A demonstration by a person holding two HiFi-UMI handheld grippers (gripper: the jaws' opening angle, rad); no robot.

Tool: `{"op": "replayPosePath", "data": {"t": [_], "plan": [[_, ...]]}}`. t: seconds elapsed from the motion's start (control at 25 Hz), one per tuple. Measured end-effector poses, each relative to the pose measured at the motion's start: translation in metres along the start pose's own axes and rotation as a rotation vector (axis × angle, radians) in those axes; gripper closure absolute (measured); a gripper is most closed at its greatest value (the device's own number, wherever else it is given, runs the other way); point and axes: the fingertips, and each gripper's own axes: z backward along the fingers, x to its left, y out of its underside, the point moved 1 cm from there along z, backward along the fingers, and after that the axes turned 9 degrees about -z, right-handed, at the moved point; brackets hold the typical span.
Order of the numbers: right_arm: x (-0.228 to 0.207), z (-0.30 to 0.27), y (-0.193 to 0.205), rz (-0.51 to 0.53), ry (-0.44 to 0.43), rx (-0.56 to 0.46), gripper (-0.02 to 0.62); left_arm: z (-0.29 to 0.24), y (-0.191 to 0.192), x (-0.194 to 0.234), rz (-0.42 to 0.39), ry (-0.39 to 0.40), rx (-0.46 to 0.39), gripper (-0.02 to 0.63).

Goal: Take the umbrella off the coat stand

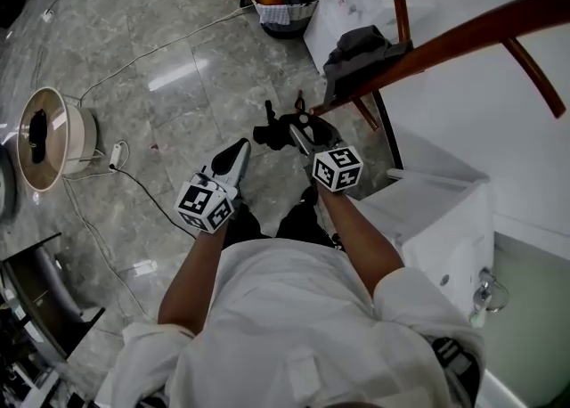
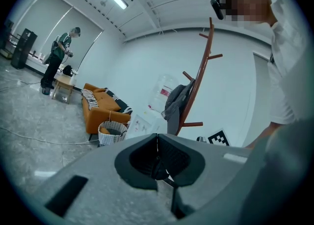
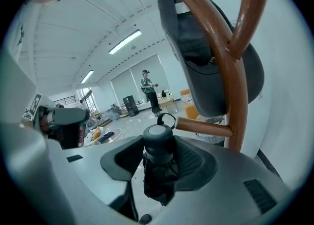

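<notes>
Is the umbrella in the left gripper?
No, the folded umbrella sits clamped in the right gripper; the left gripper is shut on nothing.

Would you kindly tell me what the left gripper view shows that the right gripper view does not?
Only the left gripper view: the left tool, jaws together and empty, and a marker cube beyond it. Only the right gripper view: the right tool clamped on the black folded umbrella. Both: the brown coat stand with a grey cap hanging on it, and a person standing far off.
</notes>
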Motion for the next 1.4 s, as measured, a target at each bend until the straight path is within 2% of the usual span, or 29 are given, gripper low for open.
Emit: {"op": "replayPosePath", "data": {"t": [0.32,0.64,1.0,1.12,1.24,1.4], "plan": [[0.043,0.009,-0.025,0.023,-0.085,-0.025,0.401,0.02,-0.015,0.003,0.002,-0.017,-0.013,0.589],[0.081,0.048,-0.074,0.057,-0.166,-0.087,0.403,0.021,-0.046,-0.01,-0.044,0.027,-0.036,0.589],[0.111,0.116,-0.136,0.131,-0.228,-0.181,0.407,0.028,-0.095,-0.029,-0.16,0.057,-0.064,0.589],[0.117,0.141,-0.147,0.168,-0.247,-0.198,0.407,0.028,-0.108,-0.042,-0.174,0.078,-0.065,0.589],[0.118,0.161,-0.154,0.198,-0.249,-0.208,0.408,0.025,-0.123,-0.057,-0.225,0.105,-0.071,0.589],[0.114,0.183,-0.153,0.18,-0.227,-0.218,0.408,0.028,-0.14,-0.078,-0.28,0.113,-0.052,0.589]]}}
